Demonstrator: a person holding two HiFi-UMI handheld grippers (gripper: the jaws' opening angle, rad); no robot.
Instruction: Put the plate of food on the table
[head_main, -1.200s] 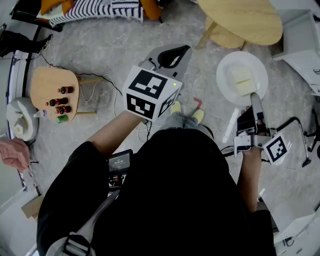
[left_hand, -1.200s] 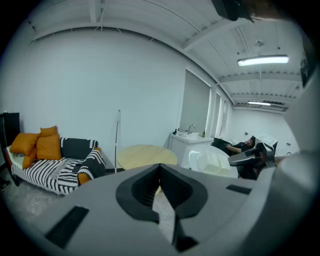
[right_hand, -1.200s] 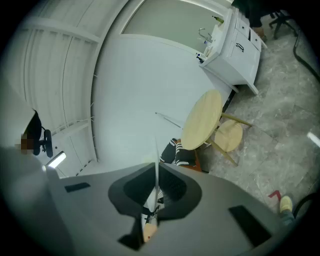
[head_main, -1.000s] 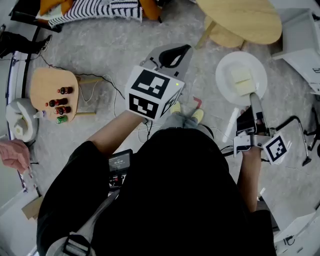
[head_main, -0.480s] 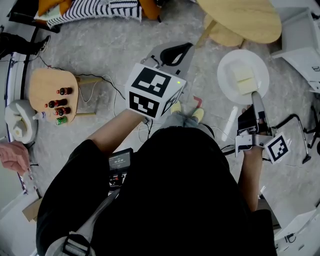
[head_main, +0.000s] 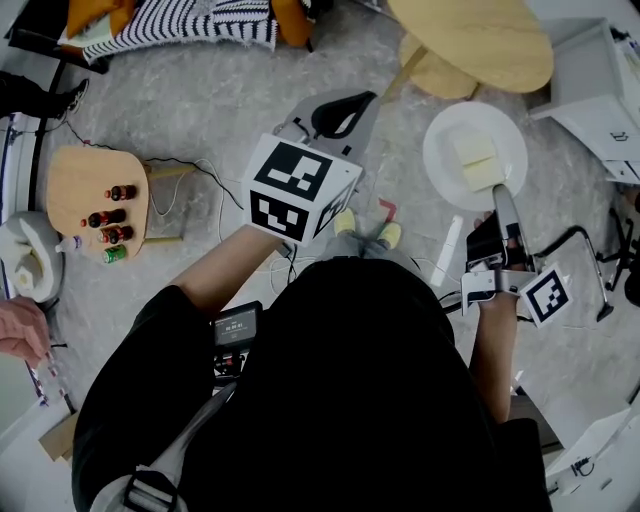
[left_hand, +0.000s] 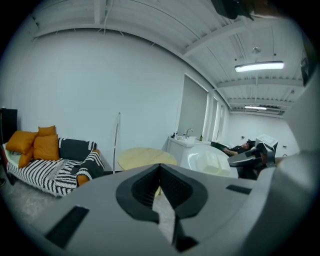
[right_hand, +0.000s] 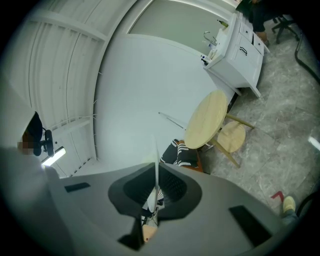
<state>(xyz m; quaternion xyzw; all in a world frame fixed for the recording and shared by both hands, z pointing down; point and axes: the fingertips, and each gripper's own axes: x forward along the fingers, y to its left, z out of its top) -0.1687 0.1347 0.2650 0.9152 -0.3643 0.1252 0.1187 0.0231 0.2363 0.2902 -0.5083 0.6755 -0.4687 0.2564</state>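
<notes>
A white plate (head_main: 448, 128) carrying pale yellow slices of food (head_main: 476, 162) hangs above the grey floor, just short of the round wooden table (head_main: 470, 40). My right gripper (head_main: 497, 194) is shut on the plate's near rim. In the right gripper view the plate (right_hand: 156, 155) shows edge-on as a thin line pinched between the jaws, with the table (right_hand: 212, 120) ahead. My left gripper (head_main: 340, 105) is held out in front of the body, shut and with nothing in it. In the left gripper view the plate (left_hand: 210, 161) is at the right, beside the table (left_hand: 145, 157).
A wooden stool (head_main: 440, 72) stands under the round table. A small side table (head_main: 95, 195) with several bottles is at the left. A sofa with a striped blanket (head_main: 190, 25) lies at the back, a white cabinet (head_main: 590, 85) at the right. Cables cross the floor.
The whole head view has slid a little to the left. The right gripper still grips the plate in the same way, and the left gripper has hardly moved.
</notes>
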